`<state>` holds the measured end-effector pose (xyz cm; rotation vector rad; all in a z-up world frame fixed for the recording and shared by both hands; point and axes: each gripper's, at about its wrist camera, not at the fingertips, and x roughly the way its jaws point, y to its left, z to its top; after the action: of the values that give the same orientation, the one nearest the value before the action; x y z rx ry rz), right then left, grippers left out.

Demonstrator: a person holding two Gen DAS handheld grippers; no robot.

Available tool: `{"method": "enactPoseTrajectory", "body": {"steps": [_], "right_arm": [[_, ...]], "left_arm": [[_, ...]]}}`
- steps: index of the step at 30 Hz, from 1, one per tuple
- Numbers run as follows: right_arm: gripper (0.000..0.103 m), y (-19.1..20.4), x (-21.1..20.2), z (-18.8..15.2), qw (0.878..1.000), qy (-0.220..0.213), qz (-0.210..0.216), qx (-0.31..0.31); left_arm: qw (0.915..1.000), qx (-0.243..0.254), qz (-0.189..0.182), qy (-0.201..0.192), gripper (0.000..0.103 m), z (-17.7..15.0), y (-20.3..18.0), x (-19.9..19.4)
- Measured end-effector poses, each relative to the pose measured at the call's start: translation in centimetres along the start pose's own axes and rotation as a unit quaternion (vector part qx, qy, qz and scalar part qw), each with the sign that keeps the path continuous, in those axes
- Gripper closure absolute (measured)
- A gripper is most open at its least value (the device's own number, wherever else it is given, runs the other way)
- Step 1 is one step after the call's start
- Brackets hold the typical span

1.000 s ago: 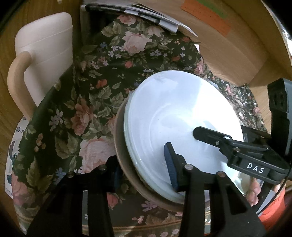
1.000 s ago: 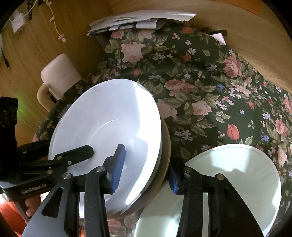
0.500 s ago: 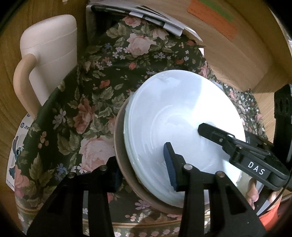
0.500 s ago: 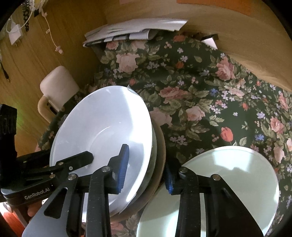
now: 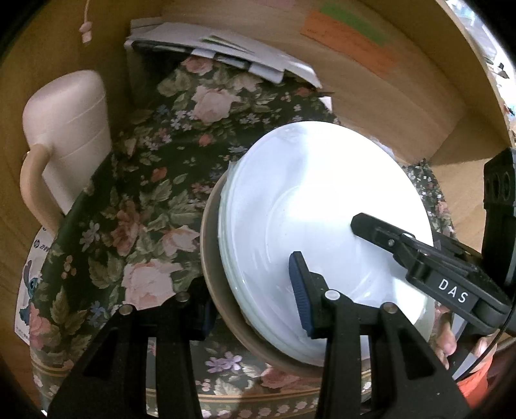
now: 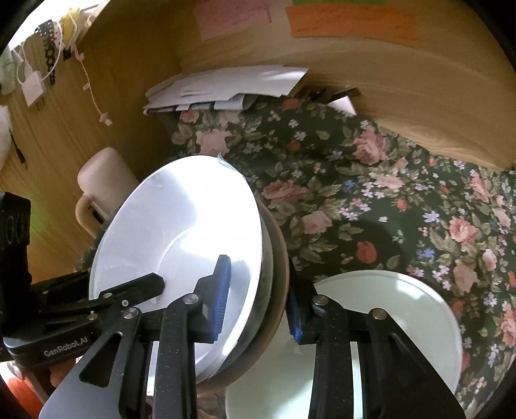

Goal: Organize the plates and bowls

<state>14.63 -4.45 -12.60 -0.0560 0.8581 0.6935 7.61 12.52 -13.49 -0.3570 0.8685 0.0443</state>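
Note:
A stack of white plates (image 5: 322, 206) sits nested in a brown plate (image 5: 213, 264), held tilted above the floral tablecloth (image 5: 135, 199). My left gripper (image 5: 251, 290) is shut on the stack's near left rim. My right gripper (image 6: 258, 299) is shut on the same stack (image 6: 180, 225) at its right rim, over the brown edge (image 6: 280, 258). Each gripper shows in the other's view. A separate pale green plate (image 6: 380, 322) lies flat on the cloth under my right gripper's right finger.
A cream chair (image 5: 64, 129) stands left of the table. Papers (image 6: 225, 87) lie on a box at the back. A wooden wall with orange notes (image 6: 351, 22) rises behind. A charger and cables (image 6: 32, 87) hang on the left.
Both grippers have risen with the plate stack and tilted it more upright. More of the back wall and papers has come into view.

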Motion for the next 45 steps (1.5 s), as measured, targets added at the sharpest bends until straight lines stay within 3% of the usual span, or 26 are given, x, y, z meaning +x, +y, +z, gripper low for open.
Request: {"method": "enactPoseTrajectory", "body": {"steps": [26,45], "right_arm": [[0.075,-6.0,-6.8,-2.6,0.997,-0.046,-0.036,0.055],[0.075,-10.0,-7.8,-5.1,0.993,-0.032,-0.052,0.103]], "left_arm": [[0.9971,0.064,-0.041,0.003,0.063,-0.6,-7.6,-0.4],[0.9935,0.09,-0.053,0.046,0.063,-1.5,-11.2,2.8]]}}
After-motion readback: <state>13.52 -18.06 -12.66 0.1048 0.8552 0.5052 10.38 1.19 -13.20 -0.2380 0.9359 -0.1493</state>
